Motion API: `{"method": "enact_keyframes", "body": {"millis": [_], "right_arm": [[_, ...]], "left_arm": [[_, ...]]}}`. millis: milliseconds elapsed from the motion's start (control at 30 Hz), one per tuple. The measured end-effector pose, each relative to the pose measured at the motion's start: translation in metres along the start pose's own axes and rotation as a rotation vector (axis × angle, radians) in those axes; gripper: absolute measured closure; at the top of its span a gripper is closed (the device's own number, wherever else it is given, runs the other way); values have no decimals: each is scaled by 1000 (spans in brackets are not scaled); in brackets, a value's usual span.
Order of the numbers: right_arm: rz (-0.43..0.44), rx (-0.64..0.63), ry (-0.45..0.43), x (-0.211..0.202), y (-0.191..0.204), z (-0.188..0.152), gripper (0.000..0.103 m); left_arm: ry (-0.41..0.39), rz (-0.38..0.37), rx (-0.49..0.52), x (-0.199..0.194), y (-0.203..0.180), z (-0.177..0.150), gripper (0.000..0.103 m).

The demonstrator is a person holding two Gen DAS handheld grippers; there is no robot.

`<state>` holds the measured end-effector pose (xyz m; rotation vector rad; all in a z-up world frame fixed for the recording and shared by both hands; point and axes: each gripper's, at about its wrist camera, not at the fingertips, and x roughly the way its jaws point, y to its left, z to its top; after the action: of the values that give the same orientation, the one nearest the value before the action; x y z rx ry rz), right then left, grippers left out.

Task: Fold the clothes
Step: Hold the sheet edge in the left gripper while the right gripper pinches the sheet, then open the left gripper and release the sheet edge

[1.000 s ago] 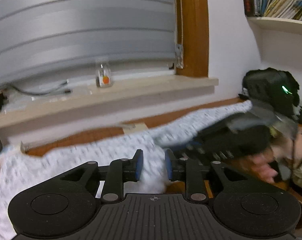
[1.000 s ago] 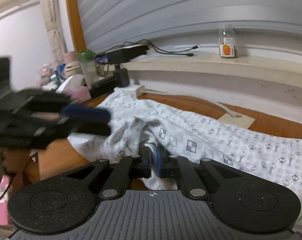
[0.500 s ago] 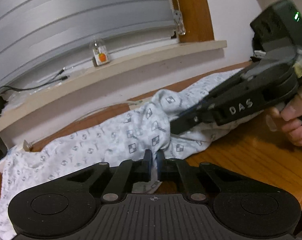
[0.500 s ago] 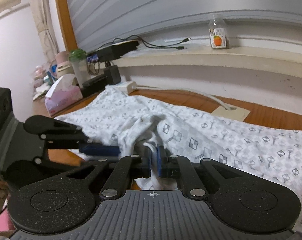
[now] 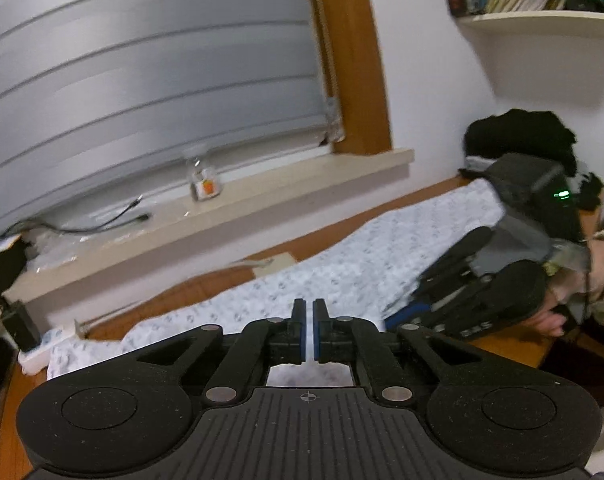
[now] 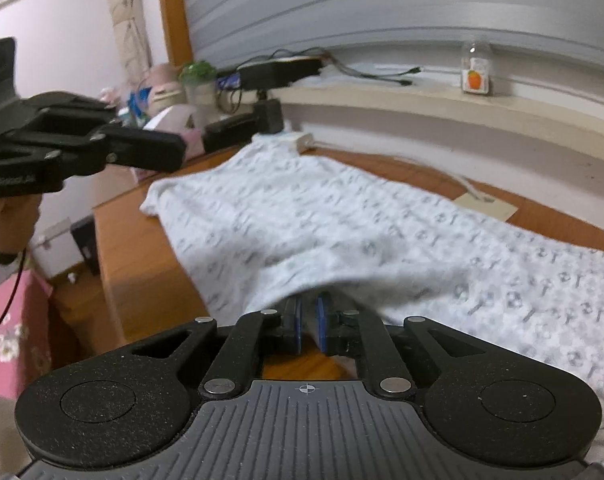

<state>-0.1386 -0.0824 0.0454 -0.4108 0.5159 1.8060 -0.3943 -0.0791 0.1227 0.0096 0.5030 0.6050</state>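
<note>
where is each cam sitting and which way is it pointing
Left wrist: sits on the left gripper, looks along its near-closed jaws over the patterned garment toward the window sill; the right gripper and a hand show at right.
Right wrist: sits on the right gripper, looks across the garment on the wooden table toward the sill; the left gripper shows at left.
Shared: the garment, the sill and the small bottle.

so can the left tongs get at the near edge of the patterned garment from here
Probably yes. The left tongs sit just above the patterned garment, with nothing between them and its near edge; the right tongs are off to the side.
</note>
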Motion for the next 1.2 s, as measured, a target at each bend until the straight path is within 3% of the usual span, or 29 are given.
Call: {"method": "enact_keyframes", "body": {"millis": [67, 200, 233, 400, 633, 733, 933, 1000, 1033, 1067, 1200], "right_arm": [[-6, 9, -21, 0, -1, 0, 93], [-22, 56, -202, -14, -7, 7, 93], [-26, 65, -212, -14, -8, 9, 93], [-29, 56, -115, -6, -10, 6, 92], [-11, -6, -32, -19, 9, -24, 72], [1, -68, -31, -17, 20, -24, 53], [47, -152, 0, 10, 37, -10, 49], [55, -155, 22, 18, 38, -8, 51], [64, -151, 27, 20, 38, -8, 65], [80, -136, 32, 20, 37, -6, 93], [159, 38, -87, -13, 24, 19, 97]], "left_arm": [[20, 22, -28, 10, 11, -6, 86], [95, 83, -118, 38, 52, -24, 84], [117, 112, -126, 44, 62, -29, 84], [197, 219, -172, 60, 112, -50, 84], [233, 306, -235, 56, 164, -73, 84], [241, 320, -251, 56, 175, -83, 84], [216, 315, -263, 55, 185, -90, 82], [218, 306, -273, 55, 187, -90, 82], [221, 304, -266, 55, 187, -89, 82], [223, 303, -259, 56, 187, -89, 82], [225, 299, -247, 56, 188, -90, 82]]}}
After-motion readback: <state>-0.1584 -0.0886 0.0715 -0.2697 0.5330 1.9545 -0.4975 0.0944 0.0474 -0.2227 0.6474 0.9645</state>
